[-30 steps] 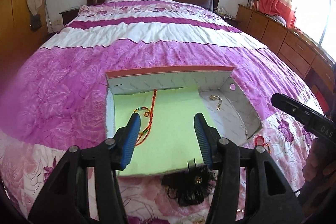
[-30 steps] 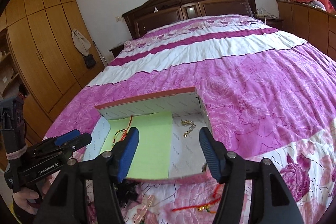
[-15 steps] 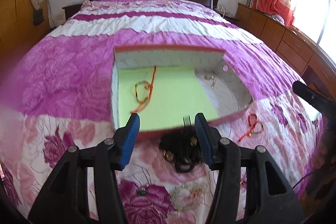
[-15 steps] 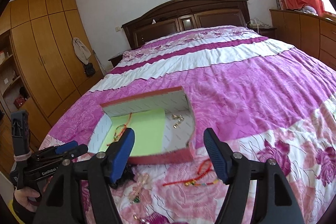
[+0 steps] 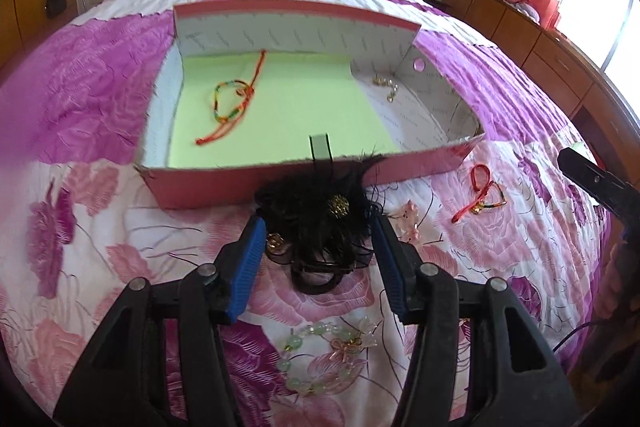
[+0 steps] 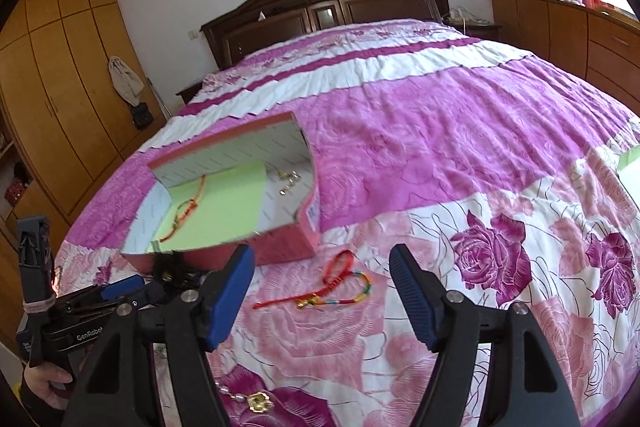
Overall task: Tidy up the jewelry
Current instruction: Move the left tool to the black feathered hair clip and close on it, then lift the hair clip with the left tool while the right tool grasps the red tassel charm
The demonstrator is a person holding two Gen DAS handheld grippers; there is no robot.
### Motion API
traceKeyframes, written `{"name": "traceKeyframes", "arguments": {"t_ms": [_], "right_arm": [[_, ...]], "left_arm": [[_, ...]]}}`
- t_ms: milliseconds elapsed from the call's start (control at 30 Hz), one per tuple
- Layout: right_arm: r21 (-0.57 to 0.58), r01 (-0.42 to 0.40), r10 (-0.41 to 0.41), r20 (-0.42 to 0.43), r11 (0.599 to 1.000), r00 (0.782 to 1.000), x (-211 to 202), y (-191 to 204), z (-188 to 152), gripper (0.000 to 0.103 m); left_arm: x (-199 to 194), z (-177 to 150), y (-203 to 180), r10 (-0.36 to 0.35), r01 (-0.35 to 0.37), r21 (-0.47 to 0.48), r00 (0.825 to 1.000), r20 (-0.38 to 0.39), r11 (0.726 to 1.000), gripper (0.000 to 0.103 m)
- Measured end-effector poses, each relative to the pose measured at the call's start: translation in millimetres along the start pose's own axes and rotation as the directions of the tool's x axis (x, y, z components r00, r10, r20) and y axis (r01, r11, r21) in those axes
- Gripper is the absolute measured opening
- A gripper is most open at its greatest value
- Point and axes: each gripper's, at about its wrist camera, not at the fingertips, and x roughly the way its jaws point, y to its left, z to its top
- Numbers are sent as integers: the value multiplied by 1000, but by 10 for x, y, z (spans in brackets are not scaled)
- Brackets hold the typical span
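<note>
An open pink box (image 5: 200, 187) with a green sheet (image 5: 288, 107) lies on the bed. Inside are a red multicoloured cord bracelet (image 5: 236, 103) and a gold chain (image 5: 386, 87). A black feathery hair piece (image 5: 304, 199) with a gold button lies against the box's near wall. My left gripper (image 5: 318, 223) stands open astride it, with a blue pad on each side. My right gripper (image 6: 322, 251) is open and holds nothing. Just beyond its fingertips, a second red cord bracelet (image 6: 336, 283) lies on the quilt.
The quilt (image 5: 80, 107) is pink and purple with flowers. A green bead bracelet (image 5: 316, 355) and a pink charm (image 5: 408, 223) lie on it near my left gripper. A gold piece (image 6: 260, 401) lies under my right gripper. Wardrobes stand left, drawers right.
Both grippers drew back from over the box toward the bed's near end and sank. The left one now straddles the black hair piece. The right jaws stand a little wider.
</note>
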Motion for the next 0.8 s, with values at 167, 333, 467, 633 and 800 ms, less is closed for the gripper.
{"name": "traceKeyframes", "arguments": {"t_ms": [167, 333, 467, 633, 800], "right_arm": [[-23, 43, -45, -66, 999, 997, 195, -47, -69, 72], [-23, 40, -42, -113, 999, 993, 351, -82, -125, 72], [13, 15, -13, -153, 1000, 988, 513, -135, -163, 72], [30, 19, -13, -192, 999, 981, 691, -149, -224, 72], [22, 43, -37, -216, 999, 976, 807, -173, -282, 57]], "left_arm": [[138, -24, -6, 22, -23, -23, 999, -25, 999, 47], [202, 6, -9, 49, -49, -46, 999, -5, 998, 48], [253, 37, -13, 28, -27, -68, 1000, 12, 997, 49], [316, 16, -53, 61, -60, -45, 998, 26, 997, 52], [346, -47, 46, 53, -52, -79, 999, 14, 996, 54]]}}
